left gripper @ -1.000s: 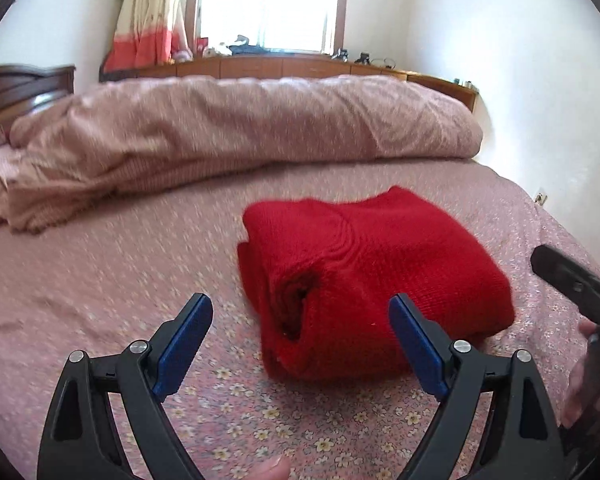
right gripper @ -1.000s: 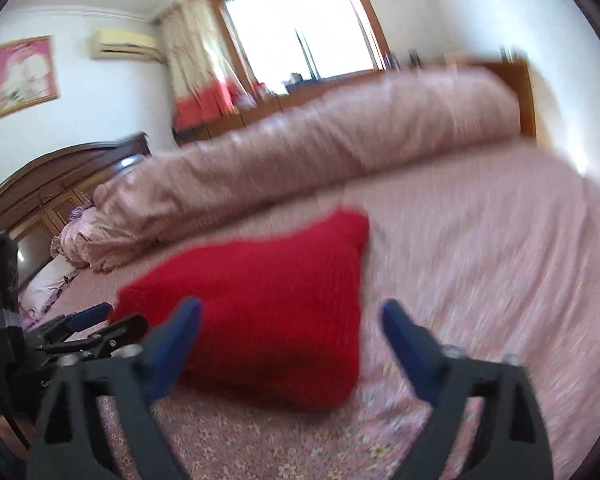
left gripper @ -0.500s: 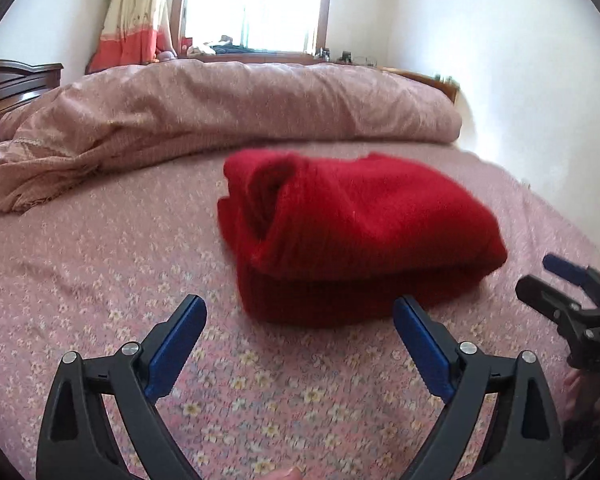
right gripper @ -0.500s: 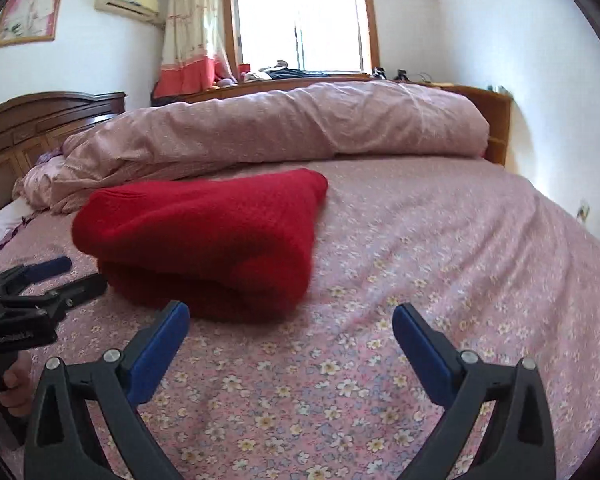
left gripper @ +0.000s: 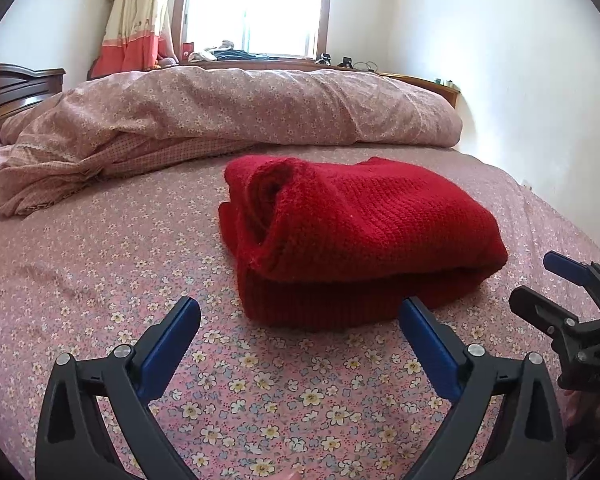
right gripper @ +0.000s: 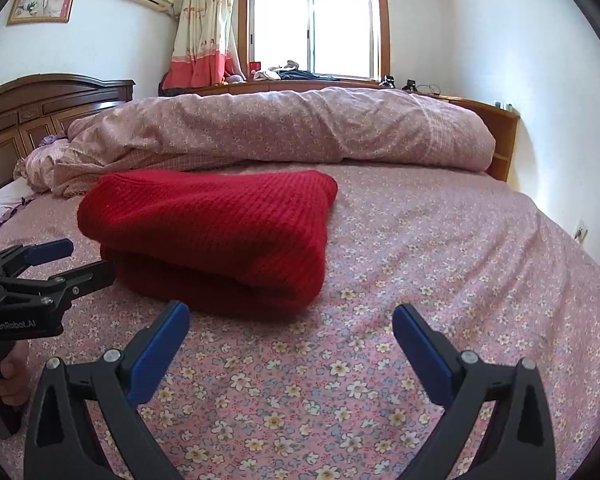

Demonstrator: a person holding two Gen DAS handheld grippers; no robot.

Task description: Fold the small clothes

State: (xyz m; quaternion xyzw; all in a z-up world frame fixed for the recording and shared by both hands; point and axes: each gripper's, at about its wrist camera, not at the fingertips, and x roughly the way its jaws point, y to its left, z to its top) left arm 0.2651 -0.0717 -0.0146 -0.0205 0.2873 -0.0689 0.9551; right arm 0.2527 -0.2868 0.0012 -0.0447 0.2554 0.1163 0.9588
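The bed (left gripper: 80, 280), covered by a pink floral sheet, fills the lower part of both wrist views. A rolled pink floral duvet (left gripper: 240, 116) lies across its far side, below the window (right gripper: 314, 24). A dark wooden headboard (right gripper: 48, 104) stands at the left in the right wrist view.

The red knitted sweater (left gripper: 360, 236) lies folded into a thick bundle on the sheet, near the middle of the bed, well short of the duvet. Its layered open ends face the left wrist camera; its rounded fold faces the right wrist camera (right gripper: 220, 240).

The left gripper (left gripper: 300, 328) has its blue-padded jaws spread wide and holds nothing; it hangs just above the sheet, close before the sweater's near edge, not touching it. The right gripper (right gripper: 290, 330) is likewise spread wide and empty, over bare sheet just beside the sweater's near right corner. Each gripper also shows at the edge of the other's view, jaws apart.
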